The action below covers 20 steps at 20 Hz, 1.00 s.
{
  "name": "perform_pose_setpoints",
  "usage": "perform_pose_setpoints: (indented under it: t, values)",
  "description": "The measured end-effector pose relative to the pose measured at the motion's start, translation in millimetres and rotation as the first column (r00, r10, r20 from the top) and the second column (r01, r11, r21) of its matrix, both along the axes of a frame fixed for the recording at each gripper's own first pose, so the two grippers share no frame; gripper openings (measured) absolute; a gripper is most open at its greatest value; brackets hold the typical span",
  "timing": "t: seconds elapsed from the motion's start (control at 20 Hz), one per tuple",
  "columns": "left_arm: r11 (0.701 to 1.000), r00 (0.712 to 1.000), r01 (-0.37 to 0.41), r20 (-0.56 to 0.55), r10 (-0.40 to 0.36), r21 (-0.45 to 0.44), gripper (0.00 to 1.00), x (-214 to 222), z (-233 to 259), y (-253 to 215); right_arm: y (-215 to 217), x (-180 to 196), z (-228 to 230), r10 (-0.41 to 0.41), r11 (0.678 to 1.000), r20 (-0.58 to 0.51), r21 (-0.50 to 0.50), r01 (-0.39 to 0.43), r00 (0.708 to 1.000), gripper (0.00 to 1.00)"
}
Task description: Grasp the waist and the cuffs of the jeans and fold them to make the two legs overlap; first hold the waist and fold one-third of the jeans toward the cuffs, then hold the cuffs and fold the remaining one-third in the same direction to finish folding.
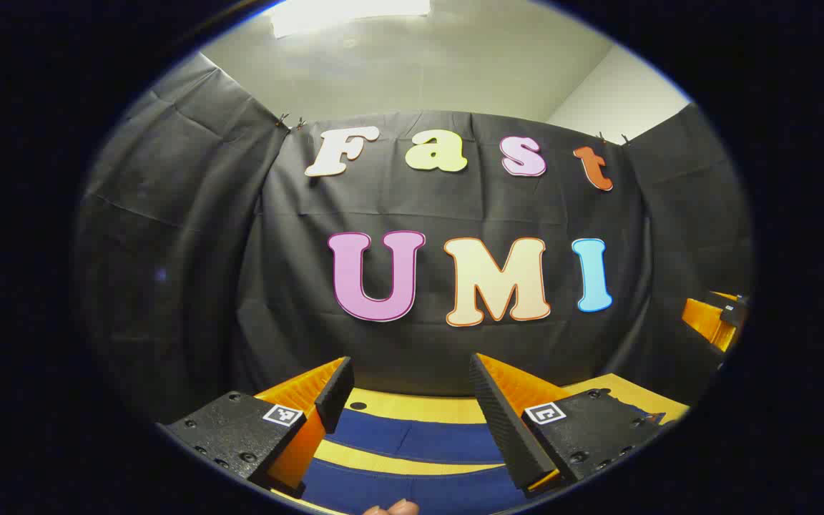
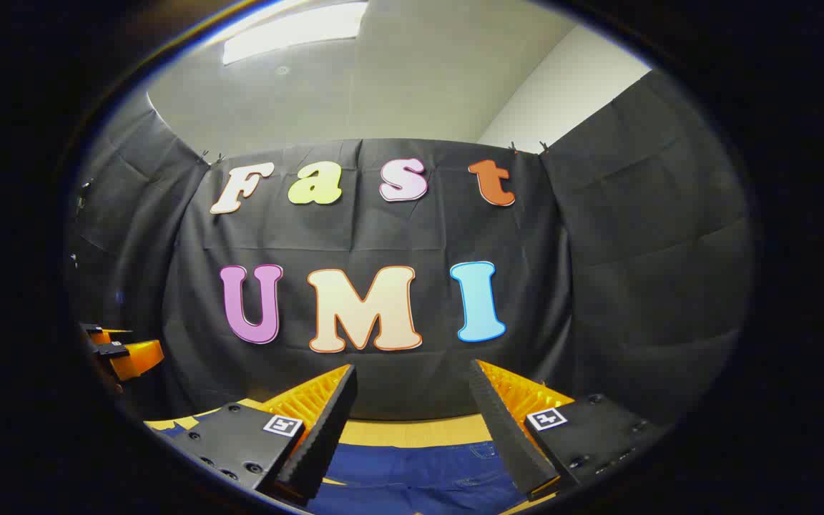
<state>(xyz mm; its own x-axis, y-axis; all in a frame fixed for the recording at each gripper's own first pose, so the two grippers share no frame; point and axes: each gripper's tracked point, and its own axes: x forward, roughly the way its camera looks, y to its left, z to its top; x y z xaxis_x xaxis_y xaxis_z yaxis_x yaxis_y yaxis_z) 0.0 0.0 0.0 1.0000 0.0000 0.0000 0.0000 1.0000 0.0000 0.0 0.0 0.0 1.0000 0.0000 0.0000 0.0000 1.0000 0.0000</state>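
Note:
The blue jeans (image 1: 412, 440) lie flat on a yellow table (image 1: 419, 408) below me. In the left gripper view two blue bands of denim show with a strip of table between them, the two legs lying apart. My left gripper (image 1: 412, 375) hangs above them, open, nothing between its fingers. In the right gripper view the jeans (image 2: 412, 468) show stitched seams, perhaps the waist end. My right gripper (image 2: 412, 383) is open above that part, holding nothing. The right gripper (image 1: 716, 318) also appears far right in the left gripper view, and the left gripper (image 2: 122, 354) far left in the right gripper view.
The booth's black cloth wall (image 1: 455, 343) stands close behind the table's far edge. A fingertip of the holding hand (image 1: 394, 508) peeks in at the bottom of the left gripper view. White ceiling with a light panel (image 1: 347, 14) is overhead.

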Motion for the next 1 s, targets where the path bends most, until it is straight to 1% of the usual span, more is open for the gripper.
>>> perform_pose_setpoints:
  t: [0.05, 0.1, 0.15, 0.2, 0.25, 0.3, 0.35, 0.4, 0.5, 0.55, 0.6, 0.65, 0.7, 0.75, 0.85, 0.9, 0.95, 1.0]
  values:
    - [1.000, 1.000, 0.000, -0.001, 0.000, 0.009, 0.98, -0.6, -1.6, -0.5, -1.1, -0.6, 0.1, 0.000, 1.000, -0.002, -0.001, 0.000, 1.000, 0.97]
    - [1.000, 1.000, 0.001, -0.002, -0.001, 0.018, 0.97, -2.2, -1.8, -1.8, -2.1, -0.4, 0.7, -0.001, 1.000, 0.001, -0.003, 0.001, 1.000, 1.00]
    - [1.000, 1.000, 0.001, -0.005, -0.001, 0.026, 0.96, -2.7, -2.4, -1.9, -2.6, -0.3, 1.6, -0.002, 1.000, 0.005, -0.008, 0.002, 1.000, 0.98]
    - [1.000, 1.000, 0.000, -0.006, 0.000, 0.031, 0.97, -2.4, -4.0, -2.1, -3.3, -0.1, 2.3, -0.003, 1.000, 0.007, -0.013, 0.003, 1.000, 0.97]
    - [1.000, 1.000, 0.000, -0.009, 0.000, 0.032, 0.96, -2.4, -5.1, -2.9, -3.2, -0.1, 3.4, 0.000, 1.000, 0.010, -0.015, 0.001, 1.000, 1.00]
    - [1.000, 1.000, -0.002, -0.013, 0.002, 0.028, 0.96, -2.8, -7.2, -3.3, -2.4, -0.4, 4.1, 0.001, 1.000, 0.013, -0.015, 0.000, 1.000, 1.00]
    - [1.000, 1.000, -0.003, -0.017, 0.003, 0.020, 0.98, -3.9, -7.2, -2.5, -2.0, -0.6, 4.8, 0.002, 1.000, 0.013, -0.015, -0.002, 1.000, 0.98]
    - [1.000, 1.000, -0.005, -0.021, 0.006, 0.014, 0.98, -4.6, -9.1, -2.7, -2.2, -0.4, 4.5, 0.002, 1.000, 0.014, -0.016, -0.002, 1.000, 1.00]
    - [1.000, 1.000, -0.014, -0.027, 0.014, 0.007, 0.96, -4.9, -10.7, 1.1, -1.9, -2.0, 4.7, 0.005, 1.000, 0.013, -0.019, -0.005, 1.000, 1.00]
    - [1.000, 0.999, -0.018, -0.031, 0.018, 0.005, 0.96, -6.0, -11.8, 3.1, -0.8, -2.3, 5.1, 0.011, 1.000, 0.015, -0.021, -0.010, 1.000, 0.97]
    - [1.000, 0.999, -0.017, -0.037, 0.017, 0.000, 0.97, -5.6, -15.0, 3.4, 0.6, -1.6, 5.9, 0.013, 1.000, 0.019, -0.024, -0.013, 1.000, 0.98]
    - [1.000, 0.999, -0.014, -0.039, 0.014, -0.009, 0.96, -6.7, -14.7, 3.8, 0.7, -1.9, 6.7, 0.012, 0.999, 0.020, -0.029, -0.012, 1.000, 1.00]
    - [1.000, 0.999, -0.017, -0.044, 0.016, -0.011, 0.99, -7.5, -17.1, 4.7, 1.1, -2.5, 5.2, 0.015, 0.999, 0.020, -0.034, -0.014, 1.000, 0.97]
    - [1.000, 0.999, -0.019, -0.049, 0.019, -0.008, 0.97, -7.3, -18.3, 6.9, 3.2, -2.7, 4.4, 0.017, 0.999, 0.018, -0.034, -0.017, 1.000, 0.98]
    - [1.000, 0.998, -0.016, -0.058, 0.016, 0.000, 0.96, -9.0, -21.4, 10.3, 5.8, -3.6, 4.1, 0.020, 0.999, 0.013, -0.030, -0.020, 1.000, 0.97]
    - [1.000, 0.998, -0.011, -0.064, 0.011, 0.005, 0.99, -11.1, -24.5, 11.4, 6.3, -3.9, 2.9, 0.021, 0.999, 0.010, -0.027, -0.021, 1.000, 0.97]
    - [1.000, 0.997, -0.002, -0.073, 0.003, 0.011, 0.97, -11.6, -27.2, 13.3, 7.6, -4.0, 1.9, 0.022, 0.999, 0.006, -0.027, -0.021, 1.000, 1.00]
    - [1.000, 0.997, 0.004, -0.082, -0.002, 0.022, 0.97, -12.8, -32.2, 15.8, 8.0, -5.9, -0.1, 0.022, 0.999, 0.002, -0.027, -0.022, 1.000, 0.95]
